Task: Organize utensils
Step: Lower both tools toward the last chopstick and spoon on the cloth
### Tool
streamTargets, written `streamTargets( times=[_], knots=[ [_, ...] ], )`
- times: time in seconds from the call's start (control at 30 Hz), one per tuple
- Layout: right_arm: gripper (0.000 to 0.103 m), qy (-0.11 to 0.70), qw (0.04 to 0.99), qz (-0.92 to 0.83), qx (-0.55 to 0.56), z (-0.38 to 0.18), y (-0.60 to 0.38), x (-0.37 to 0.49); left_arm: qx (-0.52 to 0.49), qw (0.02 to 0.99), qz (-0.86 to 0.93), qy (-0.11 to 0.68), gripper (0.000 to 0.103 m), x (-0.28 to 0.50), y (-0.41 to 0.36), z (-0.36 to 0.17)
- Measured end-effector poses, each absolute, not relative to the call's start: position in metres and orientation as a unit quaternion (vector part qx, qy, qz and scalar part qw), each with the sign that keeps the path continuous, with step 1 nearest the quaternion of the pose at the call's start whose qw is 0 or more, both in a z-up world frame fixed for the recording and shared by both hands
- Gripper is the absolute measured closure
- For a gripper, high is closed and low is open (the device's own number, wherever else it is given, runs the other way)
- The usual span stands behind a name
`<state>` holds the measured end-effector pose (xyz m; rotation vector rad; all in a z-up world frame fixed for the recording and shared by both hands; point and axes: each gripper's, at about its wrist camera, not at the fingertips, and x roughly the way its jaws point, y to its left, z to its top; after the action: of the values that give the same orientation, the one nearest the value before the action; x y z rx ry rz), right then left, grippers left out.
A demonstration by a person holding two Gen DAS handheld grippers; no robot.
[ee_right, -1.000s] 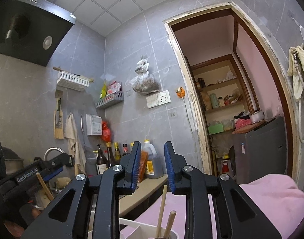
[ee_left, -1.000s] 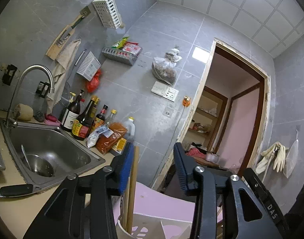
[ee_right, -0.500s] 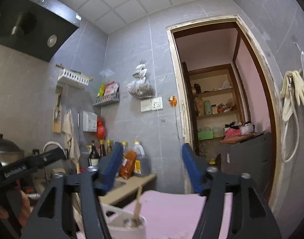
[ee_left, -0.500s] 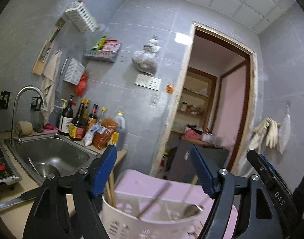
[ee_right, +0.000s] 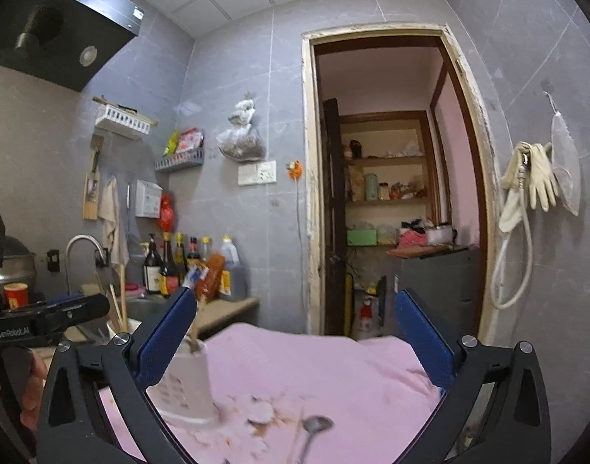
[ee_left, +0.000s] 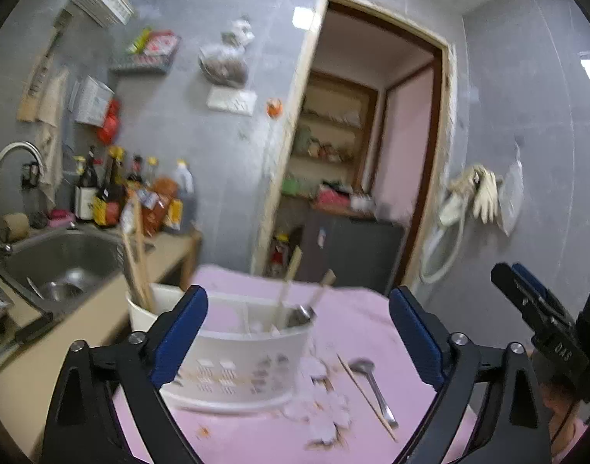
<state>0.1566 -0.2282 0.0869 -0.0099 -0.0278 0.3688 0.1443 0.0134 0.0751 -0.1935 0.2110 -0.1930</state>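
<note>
The left hand-held gripper (ee_left: pixel 298 338) stood wide open, its jaws having just been spreading, with nothing pressed between its blue pads; the white utensil basket (ee_left: pixel 233 363) only appeared between them, farther off on the pink surface (ee_left: pixel 256 437). Chopsticks (ee_left: pixel 138 266) stood in the basket's left compartment, and more sticks with a spoon (ee_left: pixel 300 315) leaned in its right one. To the right of the basket, a loose spoon (ee_left: pixel 372 382) and a single chopstick (ee_left: pixel 366 396) lay side by side on the cloth, beside pale scraps (ee_left: pixel 325 413). The right hand-held gripper (ee_right: pixel 295 342) was likewise fully open and empty, its jaws just parted, the basket (ee_right: pixel 186 386) near its left finger and the loose spoon (ee_right: pixel 314 425) lying blurred below
</note>
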Motion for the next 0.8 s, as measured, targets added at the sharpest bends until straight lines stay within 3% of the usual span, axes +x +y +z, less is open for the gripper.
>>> streamTargets(
  times=[0.37, 0.8],
  knots=[
    [0.0, 0.082, 0.983, 0.16, -0.02, 0.048, -0.261, 0.175, -0.097, 0.955, -0.121, 0.253, 0.01, 0.173, -0.019, 0.023],
    [0.0, 0.284, 0.95, 0.129, -0.002, 0.001, -0.293, 0.237, -0.113, 0.894, -0.116, 0.417, 0.01, 0.223, -0.045, -0.025]
  ],
)
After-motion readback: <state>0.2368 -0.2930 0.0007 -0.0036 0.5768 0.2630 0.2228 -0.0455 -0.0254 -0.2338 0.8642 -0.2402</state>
